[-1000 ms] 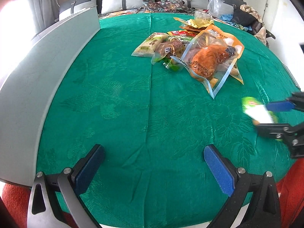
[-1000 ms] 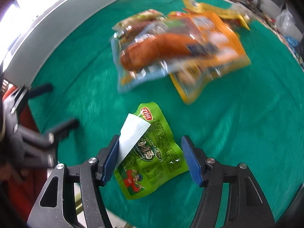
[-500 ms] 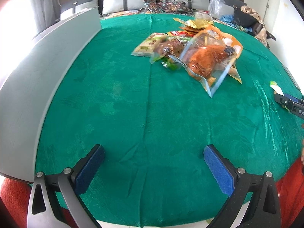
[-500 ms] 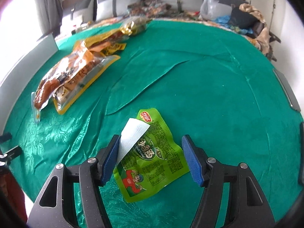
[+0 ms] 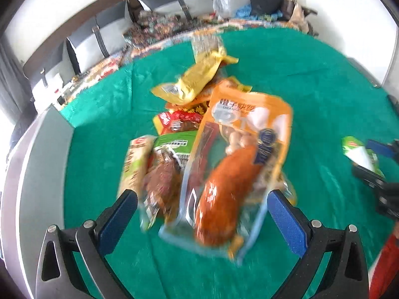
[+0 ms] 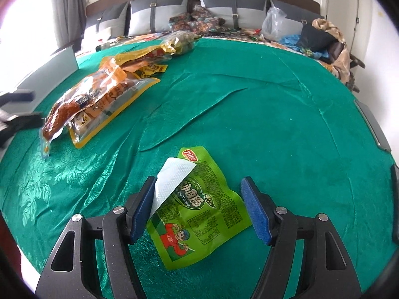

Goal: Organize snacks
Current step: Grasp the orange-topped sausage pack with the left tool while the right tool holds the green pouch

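A pile of snack packets lies on the green cloth. My left gripper is open and right over the pile's near end, its pads on either side of a big orange sausage bag and a brown meat packet. A yellow packet and a red packet lie behind. My right gripper is open around a green small-sausage packet with a folded white corner; the packet seems to lie flat on the cloth. The pile also shows in the right wrist view.
A grey board stands along the cloth's left edge. Grey cushions, patterned pillows and plastic bags lie beyond the far edge. The right gripper shows at the right of the left wrist view.
My left gripper has moved forward up to the snack pile, which now fills its view. My right gripper has swung away from the pile, the green packet staying between its pads.
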The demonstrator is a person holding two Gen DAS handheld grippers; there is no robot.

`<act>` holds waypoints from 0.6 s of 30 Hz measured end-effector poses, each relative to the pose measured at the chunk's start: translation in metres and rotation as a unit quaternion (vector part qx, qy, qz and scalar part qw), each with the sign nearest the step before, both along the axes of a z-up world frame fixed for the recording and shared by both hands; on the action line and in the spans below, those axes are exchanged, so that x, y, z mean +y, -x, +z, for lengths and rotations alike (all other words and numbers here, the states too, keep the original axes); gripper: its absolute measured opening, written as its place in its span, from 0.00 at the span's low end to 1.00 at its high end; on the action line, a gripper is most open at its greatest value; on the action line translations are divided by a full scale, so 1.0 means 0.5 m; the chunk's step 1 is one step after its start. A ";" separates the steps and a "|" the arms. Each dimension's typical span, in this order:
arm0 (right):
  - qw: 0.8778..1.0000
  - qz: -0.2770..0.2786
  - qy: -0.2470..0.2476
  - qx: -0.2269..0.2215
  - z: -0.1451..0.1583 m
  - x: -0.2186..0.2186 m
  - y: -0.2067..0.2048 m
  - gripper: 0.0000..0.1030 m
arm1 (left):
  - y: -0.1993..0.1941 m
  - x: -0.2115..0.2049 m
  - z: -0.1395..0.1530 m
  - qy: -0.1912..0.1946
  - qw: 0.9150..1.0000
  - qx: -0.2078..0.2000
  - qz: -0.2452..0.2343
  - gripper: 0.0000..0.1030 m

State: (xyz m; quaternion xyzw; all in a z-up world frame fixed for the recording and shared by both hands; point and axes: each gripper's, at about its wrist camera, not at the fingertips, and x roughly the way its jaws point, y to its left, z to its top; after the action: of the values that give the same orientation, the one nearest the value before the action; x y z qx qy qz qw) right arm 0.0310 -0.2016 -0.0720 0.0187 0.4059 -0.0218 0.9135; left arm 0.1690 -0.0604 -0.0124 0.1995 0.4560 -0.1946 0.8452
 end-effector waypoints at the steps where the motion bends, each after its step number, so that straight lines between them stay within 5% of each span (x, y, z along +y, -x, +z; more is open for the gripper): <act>1: 1.000 0.000 0.000 0.000 0.000 0.000 -0.001 0.70 | -0.006 -0.002 -0.009 0.002 1.000 0.011 -0.003 0.99; 4: 1.000 0.000 0.000 -0.001 -0.001 0.001 -0.003 0.70 | -0.003 0.003 -0.020 0.039 0.998 0.048 -0.019 0.78; 9: 1.000 0.000 0.001 0.000 -0.001 -0.002 0.001 0.70 | 0.047 0.054 -0.005 0.070 0.995 0.070 0.024 0.51; 12: 1.000 0.000 0.000 -0.001 -0.002 -0.002 0.000 0.70 | 0.100 0.092 -0.008 0.093 0.988 0.115 0.047 0.50; 18: 1.000 0.000 0.001 -0.001 -0.002 -0.001 -0.001 0.70 | 0.193 0.119 -0.012 0.088 0.988 0.124 0.018 0.51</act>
State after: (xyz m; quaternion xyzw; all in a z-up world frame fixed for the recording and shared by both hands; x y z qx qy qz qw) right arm 0.0316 -0.2022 -0.0728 0.0178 0.4050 -0.0226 0.9139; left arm 0.0726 -0.0007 -0.0186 0.0905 0.5422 -0.2419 0.7996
